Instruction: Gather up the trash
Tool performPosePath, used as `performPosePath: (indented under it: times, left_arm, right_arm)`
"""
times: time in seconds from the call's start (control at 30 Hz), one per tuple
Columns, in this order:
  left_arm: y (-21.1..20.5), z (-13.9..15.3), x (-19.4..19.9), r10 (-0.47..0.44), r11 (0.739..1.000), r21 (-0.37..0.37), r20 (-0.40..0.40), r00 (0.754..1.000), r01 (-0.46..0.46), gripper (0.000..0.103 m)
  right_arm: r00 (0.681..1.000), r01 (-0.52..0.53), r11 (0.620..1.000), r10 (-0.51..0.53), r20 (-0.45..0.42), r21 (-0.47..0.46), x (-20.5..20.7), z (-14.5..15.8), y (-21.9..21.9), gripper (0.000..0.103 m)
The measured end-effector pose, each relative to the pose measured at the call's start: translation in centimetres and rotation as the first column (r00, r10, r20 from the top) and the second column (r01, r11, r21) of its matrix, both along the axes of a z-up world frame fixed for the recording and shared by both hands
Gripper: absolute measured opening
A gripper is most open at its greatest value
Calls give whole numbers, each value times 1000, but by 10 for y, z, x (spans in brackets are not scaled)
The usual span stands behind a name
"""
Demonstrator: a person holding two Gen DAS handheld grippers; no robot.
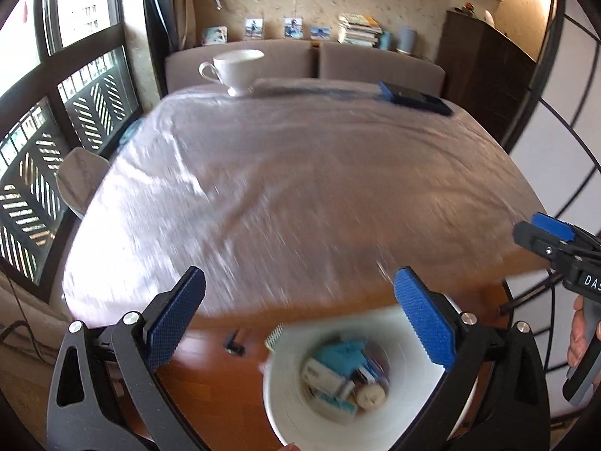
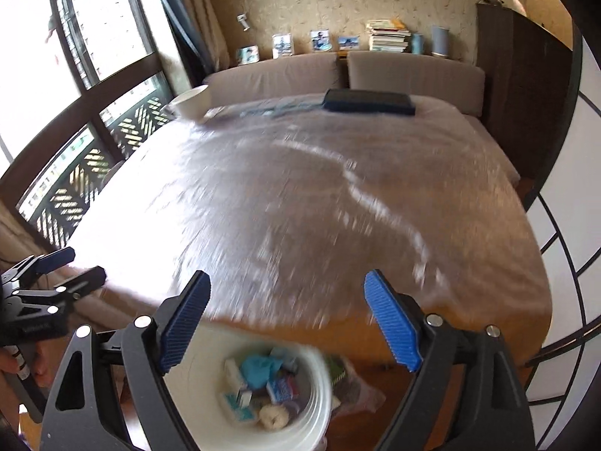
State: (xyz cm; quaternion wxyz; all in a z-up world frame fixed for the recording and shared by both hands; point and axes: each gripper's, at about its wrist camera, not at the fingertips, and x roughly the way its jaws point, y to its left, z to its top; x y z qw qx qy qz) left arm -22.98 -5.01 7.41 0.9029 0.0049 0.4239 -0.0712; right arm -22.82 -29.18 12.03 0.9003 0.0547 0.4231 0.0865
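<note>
We see one white bin point(image 2: 255, 394) on the wooden floor just below the table's point(image 1: 300, 188) near edge, its blurred trash hard to sort: boxes, something teal, a pale wad. Our left gripper point(image 1: 300, 323) and right gripper point(image 2: 287, 323) both hang spread and empty above it. One cup point(image 1: 234, 69) and one dark case point(image 1: 415, 97) sit far off.

A white teacup point(image 1: 234, 69) stands at the far left of the desk point(image 1: 285, 188), which wears a shiny, creased plastic cover. Over at the far right edge lies a dark blue flat case point(image 1: 415, 98). Behind the desk run two grey padded seat backs point(image 1: 240, 64), and on the ledge above them a row of small photos point(image 1: 254, 29) and a stack of books point(image 1: 358, 30). A dark wooden cabinet point(image 1: 484, 64) stands to the right, big latticed windows point(image 1: 56, 120) to the left.
</note>
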Motion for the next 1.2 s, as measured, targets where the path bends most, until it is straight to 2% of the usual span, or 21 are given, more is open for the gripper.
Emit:
performPosePath:
  times: [0.2,0.37,0.67,0.73,0.93,1.2]
  left_arm:
    - [25,-1,56,17,999,-41,2,1000,-17,101]
    - [32,-3,101,38,999,-36,-2,999,-38,101]
    - [42,-23,173,94,995,-34,-11,996,-94,101]
    - [42,-25,187,99,995,-9,-11,995,-99,101]
    - [43,-33,214,125,992,17,-31,992,-124,101]
    - [43,-41,224,134,990,50,-51,990,-132,101]
  right_arm:
    - [997,73,996,-73,7,-51,60,-7,-4,84]
    - [993,117,990,-118,-16,-75,103,-15,-18,84]
    - [995,96,992,-98,-24,-82,161,-32,-48,84]
    - [995,98,991,-100,-26,-92,172,-36,-53,84]
    - [991,124,989,-128,-47,-75,208,-48,-73,84]
    - [987,148,985,-153,-49,-92,227,-52,-84,88]
